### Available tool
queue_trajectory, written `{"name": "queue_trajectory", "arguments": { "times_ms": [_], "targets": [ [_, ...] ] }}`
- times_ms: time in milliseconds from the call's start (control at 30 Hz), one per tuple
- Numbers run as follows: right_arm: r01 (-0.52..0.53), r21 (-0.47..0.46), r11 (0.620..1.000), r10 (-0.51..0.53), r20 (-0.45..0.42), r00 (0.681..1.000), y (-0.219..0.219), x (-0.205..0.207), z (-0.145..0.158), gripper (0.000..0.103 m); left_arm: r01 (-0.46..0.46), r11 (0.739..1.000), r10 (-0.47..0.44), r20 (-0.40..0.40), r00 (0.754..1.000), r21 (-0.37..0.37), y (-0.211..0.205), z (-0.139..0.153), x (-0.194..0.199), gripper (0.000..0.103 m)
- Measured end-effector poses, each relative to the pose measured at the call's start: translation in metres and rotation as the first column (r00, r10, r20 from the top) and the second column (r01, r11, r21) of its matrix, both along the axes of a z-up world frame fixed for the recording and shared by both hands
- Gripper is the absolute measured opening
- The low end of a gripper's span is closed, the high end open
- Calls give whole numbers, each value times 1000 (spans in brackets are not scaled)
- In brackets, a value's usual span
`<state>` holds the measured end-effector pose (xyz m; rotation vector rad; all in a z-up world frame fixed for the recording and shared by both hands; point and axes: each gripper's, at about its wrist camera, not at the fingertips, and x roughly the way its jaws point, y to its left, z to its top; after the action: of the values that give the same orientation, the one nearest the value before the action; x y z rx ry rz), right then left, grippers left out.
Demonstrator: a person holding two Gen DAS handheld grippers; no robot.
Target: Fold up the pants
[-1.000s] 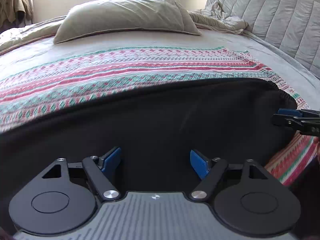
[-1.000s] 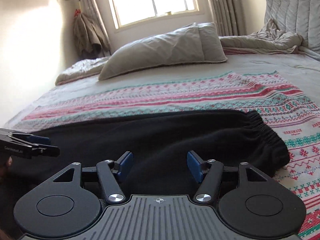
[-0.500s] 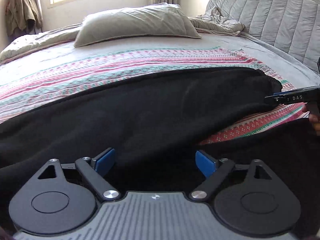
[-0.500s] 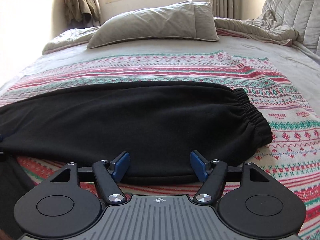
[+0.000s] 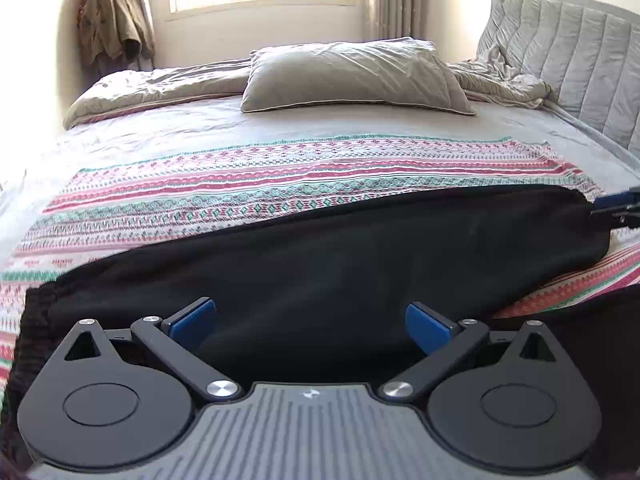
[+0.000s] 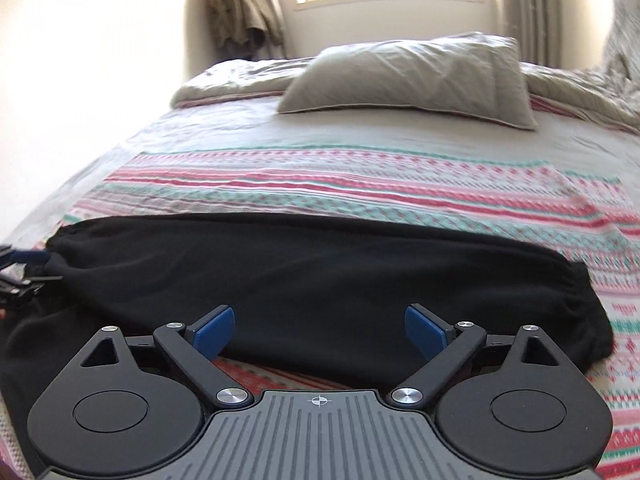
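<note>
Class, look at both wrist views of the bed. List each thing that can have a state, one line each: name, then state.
Black pants: folded lengthwise, lying flat across the patterned blanket.
Left hand-held gripper: jaws opening, gripping nothing.
Right hand-held gripper: jaws opening, gripping nothing.
Patterned blanket: spread flat.
Pillow: lying flat, creased.

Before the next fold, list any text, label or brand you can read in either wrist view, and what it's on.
None readable. The patterned blanket may carry small woven lettering near its right edge, too blurred to read. The black pants show no label. The left gripper and right gripper bodies bear only small symbols.
</note>
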<state>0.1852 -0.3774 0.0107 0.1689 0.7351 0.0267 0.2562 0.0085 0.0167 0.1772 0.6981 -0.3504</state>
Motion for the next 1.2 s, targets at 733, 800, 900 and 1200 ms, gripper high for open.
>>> {"name": "queue_trajectory", "arguments": {
  "times_ms": [733,800,900,1200],
  "targets": [
    [-349,-38,936,341,-135,930,119,155,-37,95,170,979,-158,-102,982,114,45,-39,116,103],
    [-380,-64,923,367,-151,918,124,164,-44,95,206,962,-194,-83,977,179,41,-43,124,103],
    [-413,-134,901,391,-164,906,132,178,-53,95,260,931,-256,-48,965,257,39,-49,134,103],
    [-518,-227,824,516,-77,853,133,205,-61,95,347,913,-348,-32,937,215,56,-55,172,103]
  ]
}}
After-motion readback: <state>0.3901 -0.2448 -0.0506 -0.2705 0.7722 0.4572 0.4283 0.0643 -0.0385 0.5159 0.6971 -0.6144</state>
